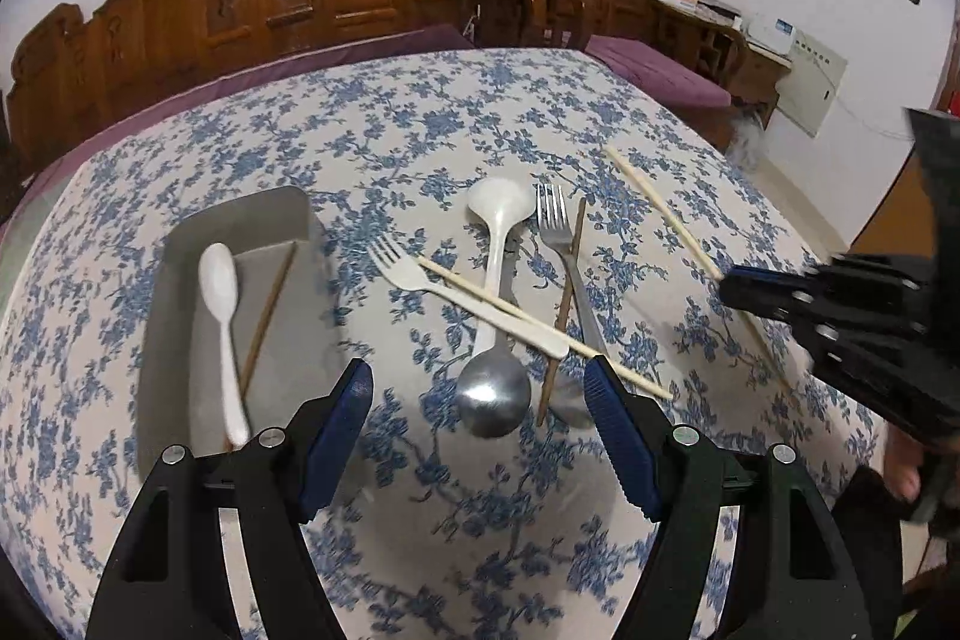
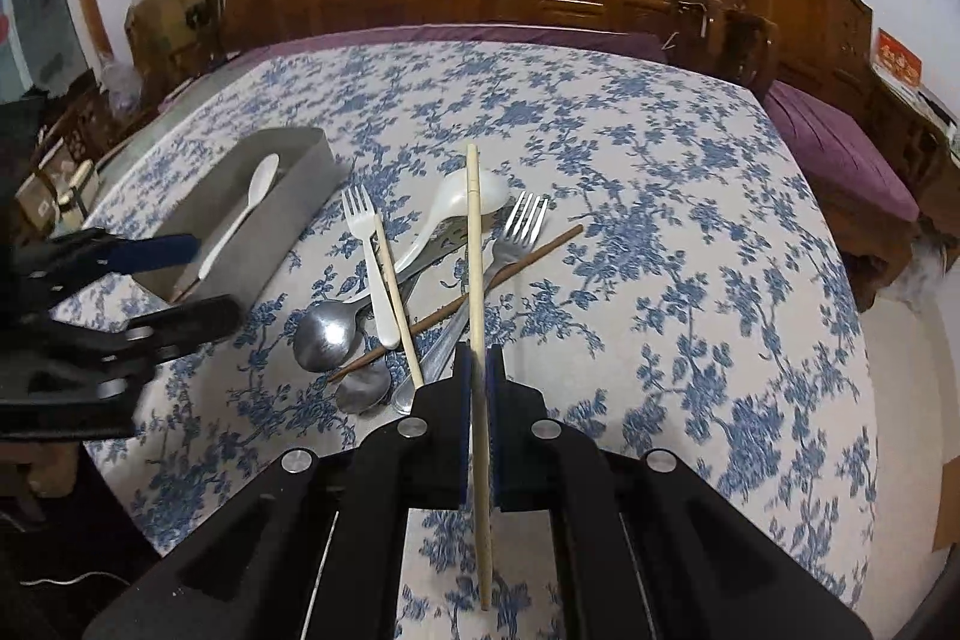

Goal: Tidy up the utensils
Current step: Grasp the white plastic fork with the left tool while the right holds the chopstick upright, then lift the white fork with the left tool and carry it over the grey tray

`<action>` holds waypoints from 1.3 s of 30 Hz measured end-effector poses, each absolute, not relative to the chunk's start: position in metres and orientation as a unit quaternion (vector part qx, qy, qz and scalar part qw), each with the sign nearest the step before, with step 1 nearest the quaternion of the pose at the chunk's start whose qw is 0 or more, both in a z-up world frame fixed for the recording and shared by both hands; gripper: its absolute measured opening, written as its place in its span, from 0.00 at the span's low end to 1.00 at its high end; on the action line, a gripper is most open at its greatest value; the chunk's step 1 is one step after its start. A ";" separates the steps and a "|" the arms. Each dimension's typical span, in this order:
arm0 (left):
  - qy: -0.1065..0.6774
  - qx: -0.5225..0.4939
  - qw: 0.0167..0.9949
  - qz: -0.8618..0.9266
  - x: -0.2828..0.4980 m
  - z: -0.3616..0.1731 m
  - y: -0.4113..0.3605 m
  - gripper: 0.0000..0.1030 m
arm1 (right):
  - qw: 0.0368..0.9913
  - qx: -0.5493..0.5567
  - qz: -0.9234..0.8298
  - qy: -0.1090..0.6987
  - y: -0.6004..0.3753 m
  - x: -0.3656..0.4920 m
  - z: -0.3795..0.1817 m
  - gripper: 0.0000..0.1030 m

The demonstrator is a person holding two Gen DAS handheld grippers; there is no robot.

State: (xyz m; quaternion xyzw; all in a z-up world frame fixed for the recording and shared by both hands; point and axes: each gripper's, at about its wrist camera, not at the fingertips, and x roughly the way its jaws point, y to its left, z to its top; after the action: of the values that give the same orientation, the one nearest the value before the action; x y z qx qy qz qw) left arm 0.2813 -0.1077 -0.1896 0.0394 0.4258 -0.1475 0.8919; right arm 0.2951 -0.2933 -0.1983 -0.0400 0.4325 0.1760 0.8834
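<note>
Right gripper [image 2: 478, 358] clamps chopstick [image 2: 474, 244]; tray [image 1: 174, 280] holds spoon [image 1: 221, 292].

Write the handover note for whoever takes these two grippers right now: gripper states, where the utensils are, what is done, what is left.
Right gripper: shut on a pale chopstick.
Left gripper: open, empty, above the pile.
Grey tray: holds a white spoon and a brown chopstick.
Pile on the tablecloth: white ladle spoon, white fork, metal fork, metal spoon, second brown chopstick, second pale chopstick; another metal spoon bowl peeks out underneath.
Left: tray the held chopstick, then clear the pile.
</note>
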 end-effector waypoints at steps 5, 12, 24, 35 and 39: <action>0.455 0.024 0.879 -0.142 0.310 -0.201 -0.119 0.61 | 0.887 -0.034 0.174 0.427 -0.302 0.291 -0.194 0.06; 0.523 -0.020 0.844 -0.113 0.360 -0.223 -0.121 0.37 | 0.885 -0.027 0.178 0.430 -0.307 0.292 -0.196 0.06; 0.571 -0.019 0.818 -0.069 0.397 -0.237 -0.130 0.28 | 0.885 -0.008 0.174 0.431 -0.317 0.296 -0.195 0.06; 0.577 -0.002 0.816 -0.044 0.399 -0.249 -0.129 0.28 | 0.886 -0.006 0.174 0.429 -0.317 0.295 -0.192 0.06; 0.576 -0.016 0.815 -0.051 0.396 -0.250 -0.125 0.28 | 0.886 -0.007 0.174 0.430 -0.316 0.295 -0.192 0.06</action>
State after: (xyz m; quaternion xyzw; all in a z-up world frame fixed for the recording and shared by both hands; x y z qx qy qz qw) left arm 0.3961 -0.1254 -0.2504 -0.0163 0.5764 -0.0505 0.8155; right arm 0.2949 -0.3162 -0.1924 -0.0069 0.4296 0.1741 0.8861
